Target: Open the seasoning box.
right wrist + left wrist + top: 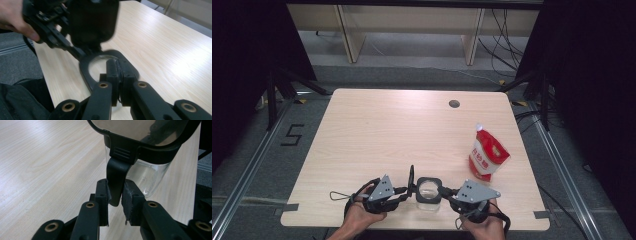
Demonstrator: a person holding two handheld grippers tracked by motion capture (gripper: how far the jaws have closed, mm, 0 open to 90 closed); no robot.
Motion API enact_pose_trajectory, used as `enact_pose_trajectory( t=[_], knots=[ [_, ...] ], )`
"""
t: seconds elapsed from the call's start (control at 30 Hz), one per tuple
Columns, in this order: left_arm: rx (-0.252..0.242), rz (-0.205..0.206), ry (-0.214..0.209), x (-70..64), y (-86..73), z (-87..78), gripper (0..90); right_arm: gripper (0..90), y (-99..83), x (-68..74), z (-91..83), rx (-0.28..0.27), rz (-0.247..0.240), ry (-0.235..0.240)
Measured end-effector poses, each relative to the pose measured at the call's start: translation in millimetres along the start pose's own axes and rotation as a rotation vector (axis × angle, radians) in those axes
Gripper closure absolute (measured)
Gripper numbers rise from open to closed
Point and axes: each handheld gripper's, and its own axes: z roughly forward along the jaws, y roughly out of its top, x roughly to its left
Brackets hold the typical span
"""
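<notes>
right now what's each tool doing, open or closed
Left tool: closed on the clasp of the glass jar.
Right tool: closed on the jar's black rim.

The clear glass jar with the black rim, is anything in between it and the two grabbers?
No, nothing visible. The left gripper is already clamped on a black latch tab of the clear glass jar with the black rim, and the right gripper is pinched on the rim itself. The red and white pouch stands off to the side.
</notes>
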Motion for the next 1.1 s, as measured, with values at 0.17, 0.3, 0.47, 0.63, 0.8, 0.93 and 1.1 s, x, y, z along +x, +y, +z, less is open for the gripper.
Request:
enact_pose_trajectory(
  t=[0.17, 0.3, 0.47, 0.63, 0.8, 0.93, 1.1],
  knots=[
    [0.000, 0.013, -0.002, -1.5, -0.4, -2.1, 74.2, 87.8, -14.0, -9.6, -13.3, 0.002, 0.033, -0.046],
    [0.001, -0.004, -0.014, -6.3, -0.9, -3.0, 73.9, 84.4, -24.4, -18.7, -23.2, 0.006, 0.063, -0.090],
    [-0.001, 0.012, -0.020, -5.5, -0.5, -3.1, 73.8, 79.7, -35.6, -28.3, -35.1, 0.006, 0.105, -0.144],
    [-0.005, -0.004, -0.015, -6.3, -0.7, -4.8, 72.3, 64.1, -46.2, -36.0, -45.2, 0.023, 0.163, -0.165],
    [-0.009, 0.006, -0.010, -5.0, -1.1, -13.5, 58.9, 52.0, -56.8, -40.7, -56.0, 0.015, 0.232, -0.215],
    [-0.019, -0.013, -0.026, -6.3, -3.9, -16.8, 46.4, 46.8, -62.0, -43.8, -62.3, 0.015, 0.250, -0.240],
    [-0.022, -0.079, 0.007, -5.8, -4.4, -22.7, 32.4, 35.5, -72.7, -50.5, -69.1, 0.009, 0.299, -0.305]
  ],
)
